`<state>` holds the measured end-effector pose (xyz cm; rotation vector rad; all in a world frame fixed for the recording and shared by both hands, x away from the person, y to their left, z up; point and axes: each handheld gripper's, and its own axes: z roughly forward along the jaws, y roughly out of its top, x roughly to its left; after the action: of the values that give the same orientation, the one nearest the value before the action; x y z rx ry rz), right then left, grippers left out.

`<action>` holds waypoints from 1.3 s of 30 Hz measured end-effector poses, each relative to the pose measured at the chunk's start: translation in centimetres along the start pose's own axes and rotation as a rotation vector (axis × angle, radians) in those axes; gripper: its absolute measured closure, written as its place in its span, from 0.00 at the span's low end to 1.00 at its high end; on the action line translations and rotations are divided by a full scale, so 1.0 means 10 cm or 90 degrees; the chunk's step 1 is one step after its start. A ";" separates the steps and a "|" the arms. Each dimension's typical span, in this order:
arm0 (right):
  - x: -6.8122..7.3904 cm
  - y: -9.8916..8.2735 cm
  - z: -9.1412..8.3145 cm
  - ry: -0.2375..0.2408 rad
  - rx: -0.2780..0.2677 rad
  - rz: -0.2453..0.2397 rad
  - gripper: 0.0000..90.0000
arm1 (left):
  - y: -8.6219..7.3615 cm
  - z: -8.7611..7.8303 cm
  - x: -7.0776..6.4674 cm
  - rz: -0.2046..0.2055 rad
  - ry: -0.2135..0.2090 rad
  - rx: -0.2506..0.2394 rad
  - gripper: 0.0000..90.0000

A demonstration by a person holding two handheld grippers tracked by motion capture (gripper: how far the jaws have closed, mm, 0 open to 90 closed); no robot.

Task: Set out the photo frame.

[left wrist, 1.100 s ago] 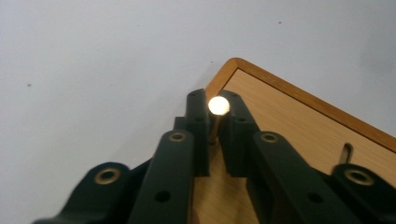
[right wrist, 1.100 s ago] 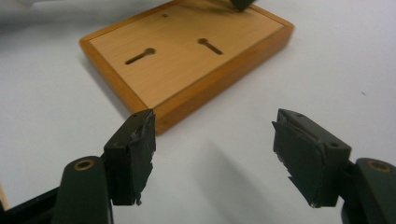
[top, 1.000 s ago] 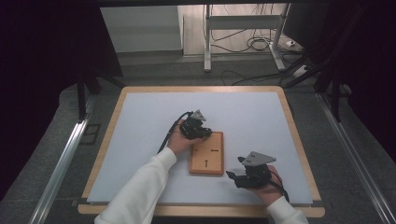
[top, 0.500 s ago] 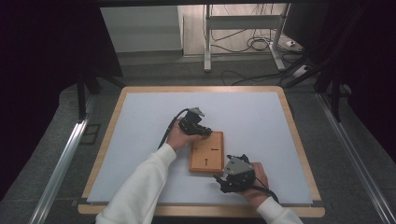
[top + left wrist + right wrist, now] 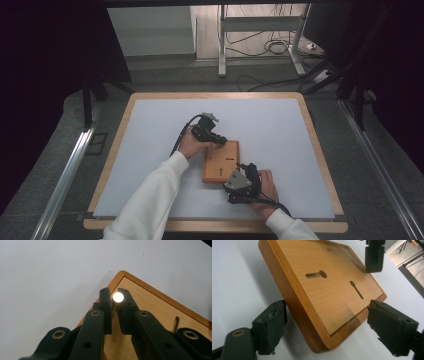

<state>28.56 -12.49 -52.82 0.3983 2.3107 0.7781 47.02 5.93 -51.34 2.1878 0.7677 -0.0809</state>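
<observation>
a wooden board (image 5: 220,161) with keyhole slots lies flat on the pale mat (image 5: 150,130) just right of centre in the lower half of the high view. the left gripper (image 5: 216,138) sits at the board's upper left corner. in the left gripper view its jaws stand narrow, closed on a small bright round-headed pin (image 5: 118,297) at mid frame, with the board's rounded corner (image 5: 140,305) lying beneath and to the right of the fingers (image 5: 105,307). the right gripper (image 5: 248,169) is at the board's lower right corner, where its jaws have just been opening. in the right gripper view they stand wide, the near corner of the board (image 5: 322,300) between them. the left finger (image 5: 273,325) is just beside the board's edge at lower left and the right finger (image 5: 390,326) stands off the opposite edge at lower right; whether either pad touches the wood i cannot tell.
</observation>
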 end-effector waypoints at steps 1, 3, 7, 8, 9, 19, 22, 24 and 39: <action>0.00 0.00 0.01 -0.003 0.001 -0.001 0.20 | 0.00 0.00 0.00 -0.001 0.001 -0.001 0.92; 0.01 0.01 0.04 -0.006 0.004 -0.008 0.22 | 0.00 0.00 0.00 -0.003 0.001 -0.002 0.92; 0.06 0.03 0.06 -0.026 0.000 -0.037 0.25 | -0.02 0.00 0.00 -0.008 0.002 -0.009 0.91; 0.06 0.04 0.06 -0.027 -0.001 -0.042 0.25 | -0.02 0.00 -0.01 -0.009 0.004 -0.011 0.91; 0.07 0.04 0.06 -0.029 -0.003 -0.045 0.26 | -0.03 0.00 -0.01 -0.009 0.008 -0.017 0.89; -0.02 0.02 0.02 -0.061 -0.024 -0.034 0.33 | -0.06 -0.17 -0.01 -0.005 0.042 -0.055 0.63; -0.02 0.02 0.01 -0.065 -0.026 -0.041 0.36 | -0.10 -0.26 -0.04 0.004 0.057 -0.063 0.60; -0.03 0.03 0.00 -0.065 -0.029 -0.039 0.37 | -0.15 -0.34 -0.07 0.006 0.067 -0.069 0.58; -0.14 0.06 -0.04 -0.078 -0.028 -0.033 0.44 | -0.92 -1.01 -0.22 0.015 0.122 -0.090 0.52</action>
<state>29.34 -12.81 -51.49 0.3549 2.1773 0.7572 38.29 16.59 -50.03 2.0896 0.8270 0.1933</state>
